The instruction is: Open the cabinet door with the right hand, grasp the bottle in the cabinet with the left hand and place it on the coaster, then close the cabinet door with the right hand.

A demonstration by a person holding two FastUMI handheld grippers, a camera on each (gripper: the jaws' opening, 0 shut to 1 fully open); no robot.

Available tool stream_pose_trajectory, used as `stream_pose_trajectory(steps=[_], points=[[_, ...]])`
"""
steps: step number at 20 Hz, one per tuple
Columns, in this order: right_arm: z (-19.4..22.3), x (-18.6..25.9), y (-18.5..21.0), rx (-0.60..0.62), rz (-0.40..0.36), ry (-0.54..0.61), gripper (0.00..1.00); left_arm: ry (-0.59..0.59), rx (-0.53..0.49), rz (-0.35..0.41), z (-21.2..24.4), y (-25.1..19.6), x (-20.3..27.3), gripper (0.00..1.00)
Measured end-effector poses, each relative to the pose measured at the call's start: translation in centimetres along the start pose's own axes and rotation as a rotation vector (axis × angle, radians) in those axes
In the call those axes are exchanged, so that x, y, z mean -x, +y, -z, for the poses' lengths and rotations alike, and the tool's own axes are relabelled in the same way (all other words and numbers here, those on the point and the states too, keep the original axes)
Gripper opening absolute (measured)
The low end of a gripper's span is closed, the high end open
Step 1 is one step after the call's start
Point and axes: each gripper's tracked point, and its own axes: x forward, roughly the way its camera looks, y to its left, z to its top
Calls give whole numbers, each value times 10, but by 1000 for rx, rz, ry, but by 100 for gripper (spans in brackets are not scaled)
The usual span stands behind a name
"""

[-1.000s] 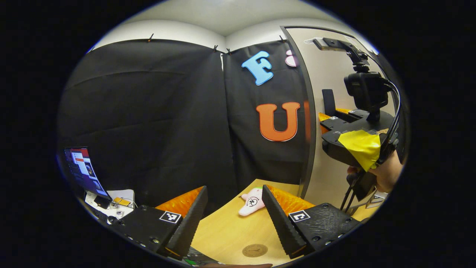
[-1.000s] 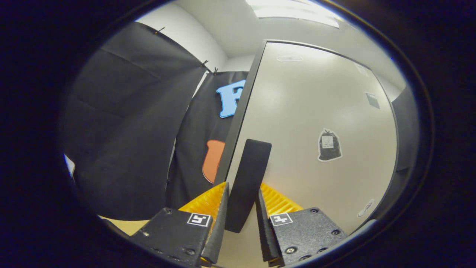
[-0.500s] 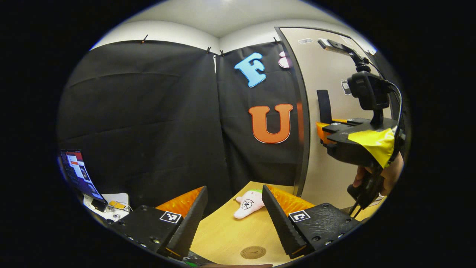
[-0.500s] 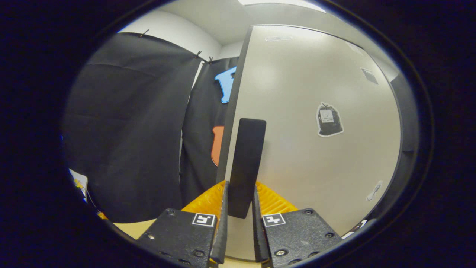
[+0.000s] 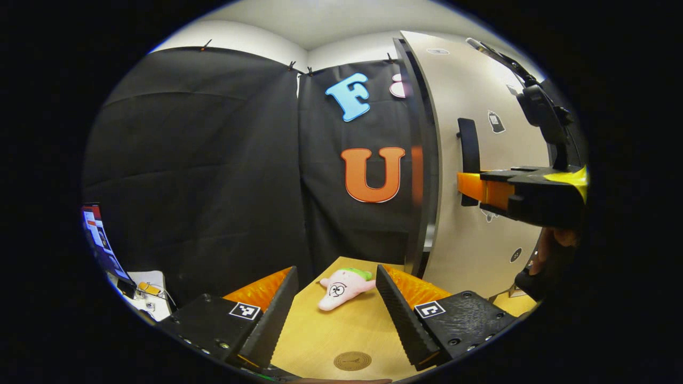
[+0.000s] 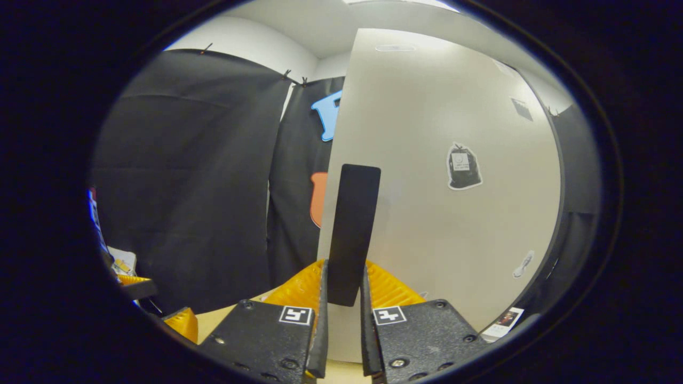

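- right gripper (image 6: 342, 320): fingers narrow, both pressed on the lower end of the black door handle (image 6: 352, 229), one on each side; handle stands upright on the pale cabinet door (image 6: 453, 240)
- in the left gripper view the right gripper (image 5: 512, 189) sits at the handle (image 5: 468, 152) from the right, a hand (image 5: 552, 250) under it
- cabinet door (image 5: 469, 250) is ajar: dark gap at its left edge, door edge dark and tall; inside of cabinet can't be made out, bottle not seen
- small stickers on door face, one shaped like a black bag (image 6: 462, 167)
- left gripper (image 5: 331, 314): fingers spread wide, nothing between them, hovering over the wooden table (image 5: 331, 336)
- round brown coaster (image 5: 352, 361) lies on table low between the left fingers, bare
- pink plush toy (image 5: 341, 281) lies on table beyond coaster, near the door's foot
- laptop screen (image 5: 98, 240) and small clutter at far left, past table edge
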Motion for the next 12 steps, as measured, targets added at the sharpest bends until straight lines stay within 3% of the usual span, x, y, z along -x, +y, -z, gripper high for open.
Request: stream_pose_trajectory(steps=[4,12], points=[[-3,2,3,-38,-29,3,27,38,-37,12,22,0,0,90],[-6,2,7,-68,-117,4,23,28,-40,-35,13,-9,28,89]])
